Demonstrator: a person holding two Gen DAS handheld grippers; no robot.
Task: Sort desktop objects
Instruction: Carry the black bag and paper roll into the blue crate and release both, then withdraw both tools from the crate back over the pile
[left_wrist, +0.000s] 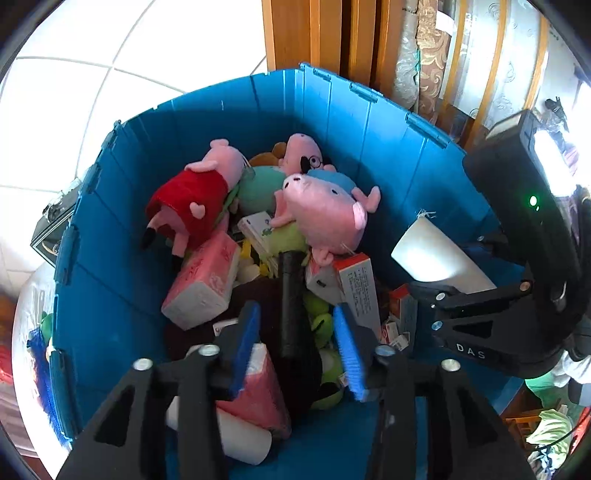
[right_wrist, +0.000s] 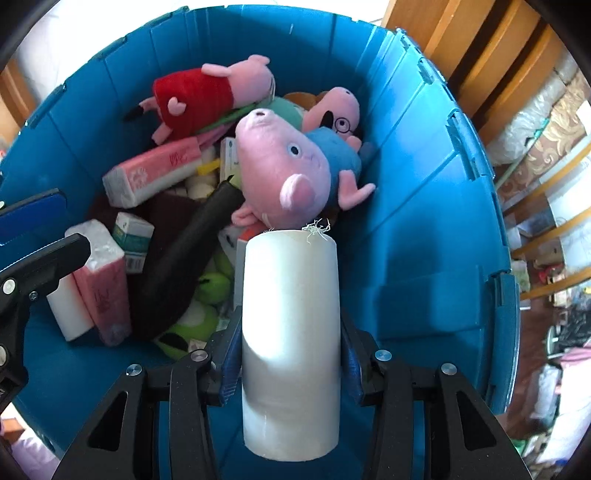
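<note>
Evidently the sorting is well advanced: the blue plastic bin (right_wrist: 424, 177) already holds a deep pile of items. Visible in it are a pig plush in a red dress (right_wrist: 207, 96), a larger pig plush in blue (right_wrist: 291, 173), a third pig plush with glasses (right_wrist: 338, 110), pink tissue packs (right_wrist: 155, 173), small cartons (left_wrist: 360, 291), green plush toys (right_wrist: 210, 288) and a black tapered object (right_wrist: 192, 243).

The right gripper (right_wrist: 290, 363) is held over the bin interior, its jaws clamped on a white cylindrical roll (right_wrist: 290, 314). The roll stands clear of the pile, with loose white fibres at its far end; its release into the bin is the step not yet done.

The left gripper (left_wrist: 295, 350) hovers above the pile, jaws apart and holding nothing. A second white roll (left_wrist: 240, 439) lies in the bin below it, beside a tissue pack.

Remaining work cannot be judged fully: the desktop itself is not in view.
</note>
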